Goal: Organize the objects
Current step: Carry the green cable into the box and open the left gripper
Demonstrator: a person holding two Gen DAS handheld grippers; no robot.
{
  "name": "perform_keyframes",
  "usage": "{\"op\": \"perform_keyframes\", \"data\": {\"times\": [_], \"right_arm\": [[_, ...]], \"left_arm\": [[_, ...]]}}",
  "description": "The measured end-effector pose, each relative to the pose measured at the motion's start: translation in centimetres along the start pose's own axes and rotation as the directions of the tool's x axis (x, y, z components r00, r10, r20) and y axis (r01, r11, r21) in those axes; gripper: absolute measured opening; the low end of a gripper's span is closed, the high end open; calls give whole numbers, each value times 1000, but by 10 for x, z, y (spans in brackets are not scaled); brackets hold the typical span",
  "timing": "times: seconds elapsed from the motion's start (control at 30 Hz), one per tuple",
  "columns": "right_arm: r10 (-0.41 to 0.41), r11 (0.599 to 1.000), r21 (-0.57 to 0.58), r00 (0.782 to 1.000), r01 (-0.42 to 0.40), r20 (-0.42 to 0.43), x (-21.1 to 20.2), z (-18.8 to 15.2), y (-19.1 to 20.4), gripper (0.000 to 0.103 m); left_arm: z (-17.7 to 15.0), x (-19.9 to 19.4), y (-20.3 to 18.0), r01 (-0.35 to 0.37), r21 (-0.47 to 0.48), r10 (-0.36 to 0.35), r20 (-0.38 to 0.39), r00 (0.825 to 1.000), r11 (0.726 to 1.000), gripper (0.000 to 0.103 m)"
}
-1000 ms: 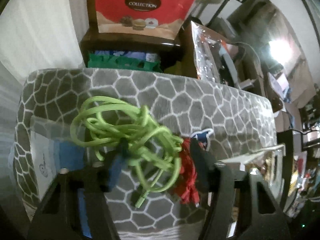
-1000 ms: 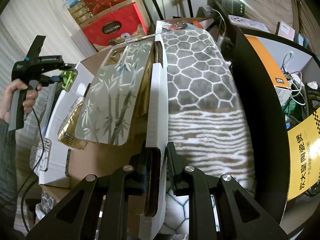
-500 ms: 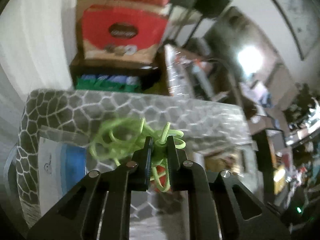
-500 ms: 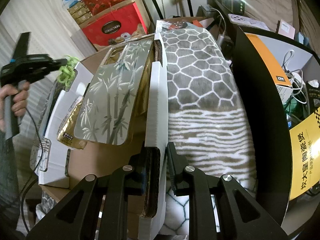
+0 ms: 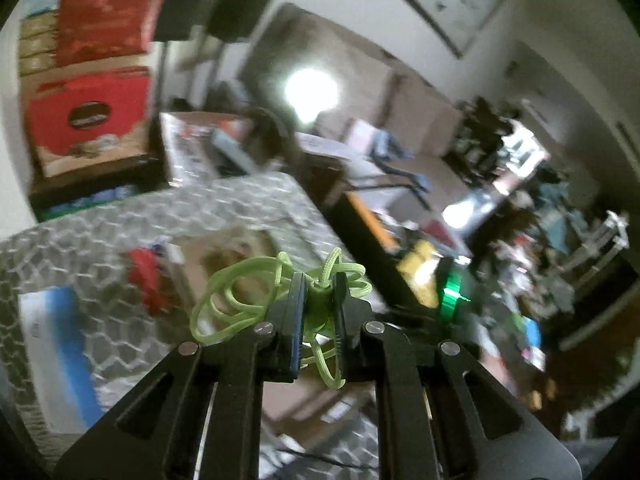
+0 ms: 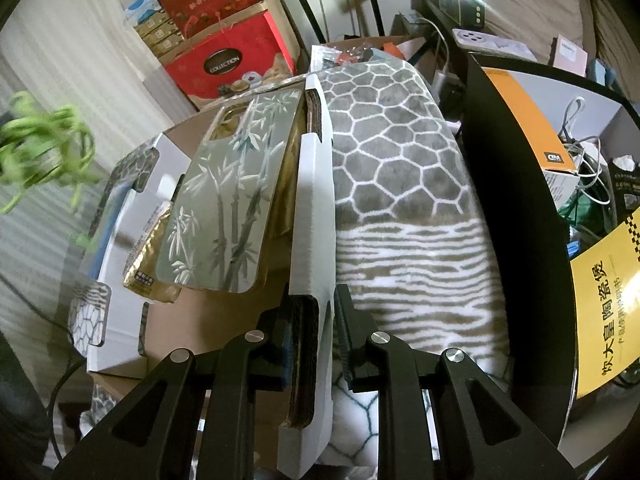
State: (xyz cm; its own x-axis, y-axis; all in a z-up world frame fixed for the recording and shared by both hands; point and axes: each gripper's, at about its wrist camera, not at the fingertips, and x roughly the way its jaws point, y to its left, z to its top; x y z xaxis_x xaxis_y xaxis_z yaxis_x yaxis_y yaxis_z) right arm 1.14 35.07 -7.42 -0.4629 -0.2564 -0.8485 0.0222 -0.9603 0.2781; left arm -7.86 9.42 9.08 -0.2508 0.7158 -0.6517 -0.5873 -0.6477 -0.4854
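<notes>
The left gripper (image 5: pixel 318 312) is pinching a tangled bundle of lime-green cord (image 5: pixel 256 300), its jaws having just closed around the knot, and is carrying it above the grey honeycomb-patterned fleece blanket (image 5: pixel 80 240). The right gripper (image 6: pixel 312 336) is clamping the white cardboard wall of the open box (image 6: pixel 314 208), steadying it beside a bamboo-printed phone case (image 6: pixel 232 184). Judging from this, the cord's trailing loops should be lowered fully inside the box, clear of the rim, before the pinch is released.
</notes>
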Motion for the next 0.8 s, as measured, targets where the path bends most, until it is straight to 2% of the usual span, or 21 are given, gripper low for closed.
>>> {"op": "perform_keyframes", "data": {"times": [0.13,0.3,0.43,0.53,0.63,0.73,0.8], "right_arm": [[0,1000,1,1000,0,4,-2,0,-1,19],[0,1000,1,1000,0,6,-3,0,-1,19],[-1,1000,0,1000,1,4,-3,0,-1,19],[0,1000,2,1000,0,6,-3,0,-1,19],[0,1000,1,1000,0,3,-3,-1,-1,19],[-2,1000,0,1000,2,-1,-3,-2,-1,19],[-3,1000,1,1000,3,0,-3,-2,-1,19]], "left_arm": [[-9,2,-22,90,17,-89,-57,994,996,12],[-27,26,-30,123,2,-121,-166,979,992,12],[-43,59,-24,50,-17,-52,-246,968,999,12],[-55,79,-18,38,-53,-52,-294,954,998,13],[-64,101,-16,5,-46,-21,-337,941,999,13],[-72,118,-13,-65,-23,53,-345,937,998,14],[-73,125,-10,-65,-33,50,-348,936,997,17]]}}
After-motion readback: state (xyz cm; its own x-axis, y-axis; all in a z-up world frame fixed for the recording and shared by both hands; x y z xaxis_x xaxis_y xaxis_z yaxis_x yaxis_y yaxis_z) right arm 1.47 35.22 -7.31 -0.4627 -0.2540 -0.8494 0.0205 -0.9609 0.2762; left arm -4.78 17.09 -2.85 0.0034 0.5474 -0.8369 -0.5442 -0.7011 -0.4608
